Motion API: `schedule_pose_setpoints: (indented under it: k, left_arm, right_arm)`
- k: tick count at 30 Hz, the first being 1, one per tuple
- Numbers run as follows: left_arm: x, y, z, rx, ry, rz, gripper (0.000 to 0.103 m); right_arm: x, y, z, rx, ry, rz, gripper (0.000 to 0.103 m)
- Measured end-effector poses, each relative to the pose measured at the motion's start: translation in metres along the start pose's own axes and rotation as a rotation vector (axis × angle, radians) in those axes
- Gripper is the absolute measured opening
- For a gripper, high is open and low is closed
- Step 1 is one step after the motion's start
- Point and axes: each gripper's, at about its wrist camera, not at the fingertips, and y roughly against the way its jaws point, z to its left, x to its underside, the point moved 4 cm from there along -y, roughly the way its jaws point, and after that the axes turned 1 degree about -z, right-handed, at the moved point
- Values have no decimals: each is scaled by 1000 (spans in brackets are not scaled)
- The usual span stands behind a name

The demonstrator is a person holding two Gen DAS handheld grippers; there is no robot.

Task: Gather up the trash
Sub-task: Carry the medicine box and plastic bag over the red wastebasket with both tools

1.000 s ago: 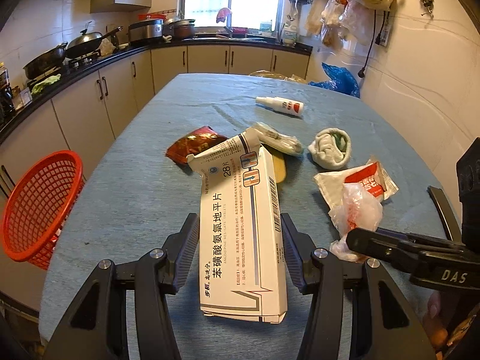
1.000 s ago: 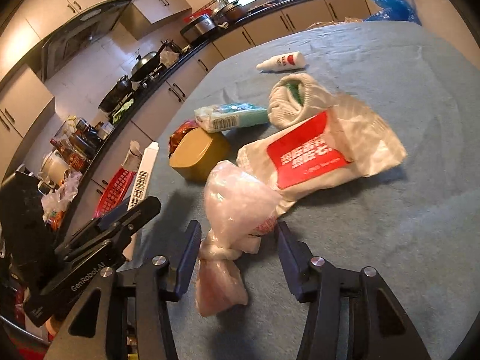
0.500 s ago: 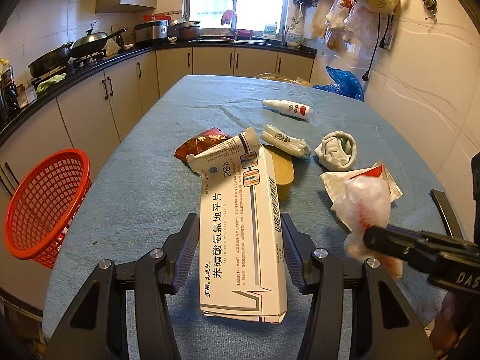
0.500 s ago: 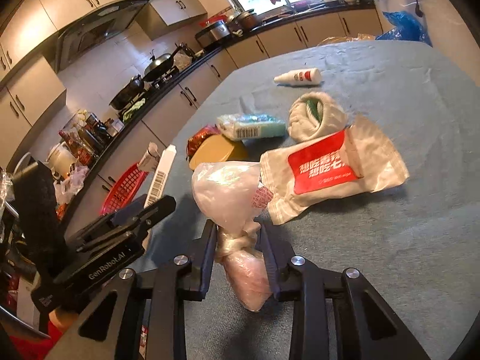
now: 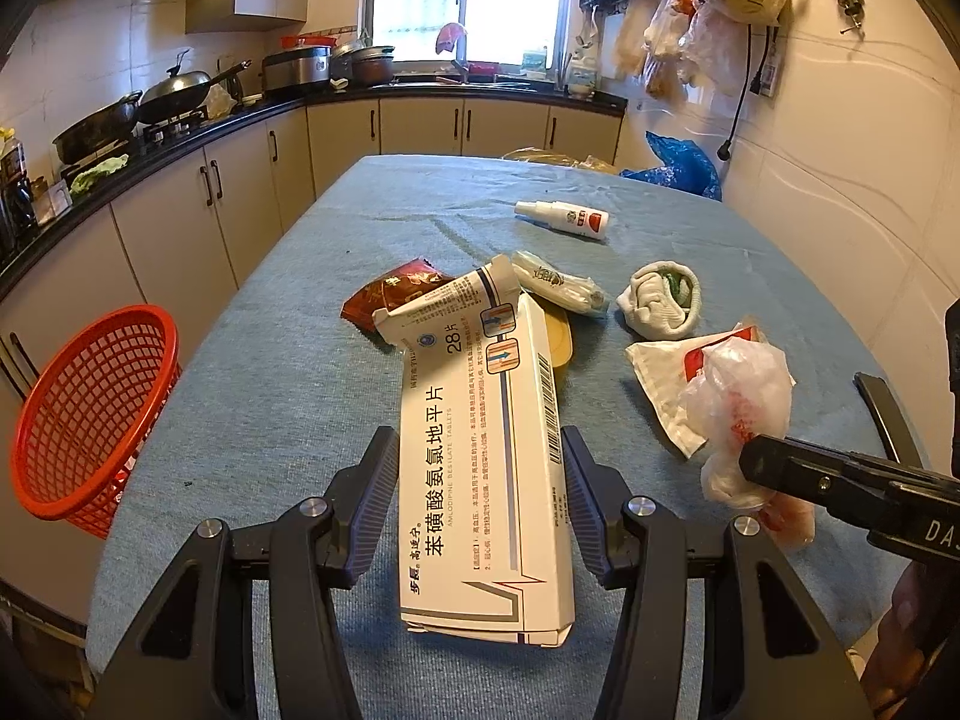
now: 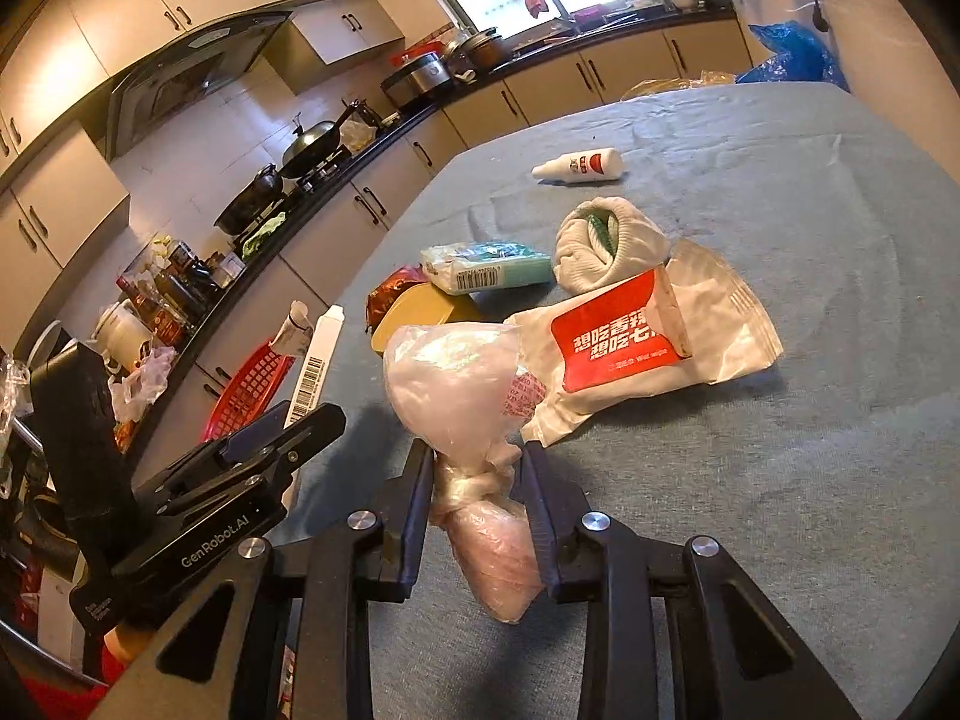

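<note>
My left gripper [image 5: 480,468] is shut on a long white medicine box [image 5: 480,450] and holds it above the blue table [image 5: 288,372]. My right gripper [image 6: 477,480] is shut on a knotted clear plastic bag [image 6: 456,384], lifted off the table; the bag also shows in the left wrist view [image 5: 741,402]. A red mesh basket [image 5: 90,414] stands beside the table's left edge. On the table lie a white wet-wipe pack with a red label [image 6: 636,336], a rolled white sock [image 6: 606,240], a tissue pack [image 6: 486,264], a red wrapper [image 5: 396,291] and a white bottle [image 5: 564,217].
A yellow lid [image 6: 420,315] lies under the tissue pack. Kitchen counters with pans [image 5: 174,90] run along the left and back. A blue bag [image 5: 684,165] sits past the table's far right corner. The left gripper's body [image 6: 198,510] is close on the right gripper's left.
My right gripper has closed on the plastic bag and lifted it off the table. My left gripper has kept hold of the box and risen slightly.
</note>
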Motion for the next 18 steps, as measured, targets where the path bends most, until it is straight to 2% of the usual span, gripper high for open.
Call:
schedule_pose_setpoints:
  k: [10, 18]
  left_arm:
    - [-4, 15, 11, 8, 18, -32, 52]
    - [-13, 29, 39, -12, 67, -66, 52]
  right_arm:
    - [-6, 3, 3, 2, 8, -5, 32]
    - [-16, 1, 20, 0, 43, -2, 32]
